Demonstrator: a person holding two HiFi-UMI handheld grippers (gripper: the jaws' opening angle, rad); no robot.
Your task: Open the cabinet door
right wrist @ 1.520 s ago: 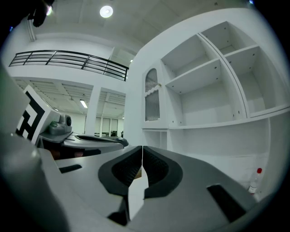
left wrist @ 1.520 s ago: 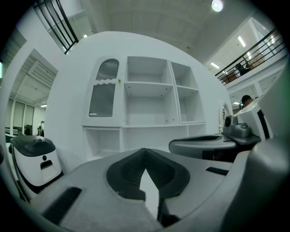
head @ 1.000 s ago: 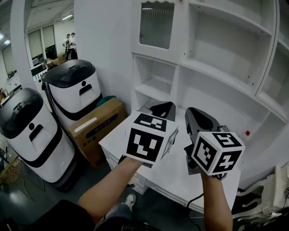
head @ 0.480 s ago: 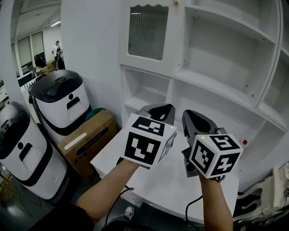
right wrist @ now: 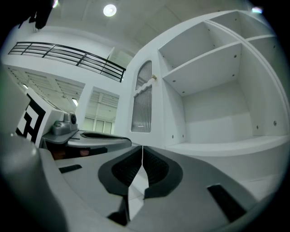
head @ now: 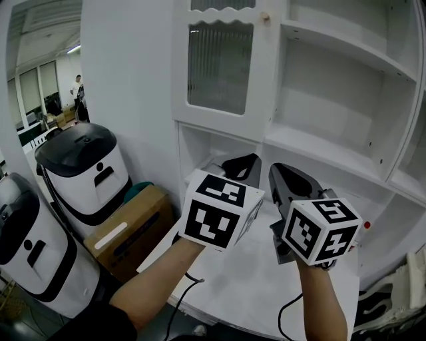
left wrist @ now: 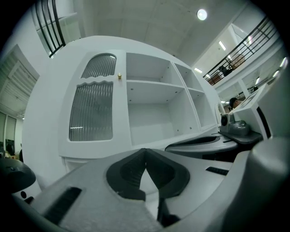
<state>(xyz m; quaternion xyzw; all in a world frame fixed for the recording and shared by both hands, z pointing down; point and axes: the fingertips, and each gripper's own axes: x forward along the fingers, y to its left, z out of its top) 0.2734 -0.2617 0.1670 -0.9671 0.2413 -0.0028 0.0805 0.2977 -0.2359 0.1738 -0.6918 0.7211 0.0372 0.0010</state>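
Observation:
The white cabinet door [head: 223,66] with ribbed glass stands closed at the upper left of the shelving unit; its small round knob [head: 265,16] sits at the top right corner. In the left gripper view the door [left wrist: 92,111] and knob [left wrist: 119,76] lie ahead and above. The knob [right wrist: 154,78] shows small in the right gripper view. My left gripper [head: 241,164] is shut and empty, below the door. My right gripper [head: 285,174] is shut and empty beside it, in front of the open shelves.
Open white shelves [head: 339,100] fill the right side. A white counter [head: 246,266] runs under both grippers. Two black-and-white bins [head: 90,166] and a cardboard box [head: 126,233] stand on the floor at left. People stand far off at left.
Both grippers rose and moved closer to the cabinet; the door and its knob have come fully into the head view. Both stayed shut.

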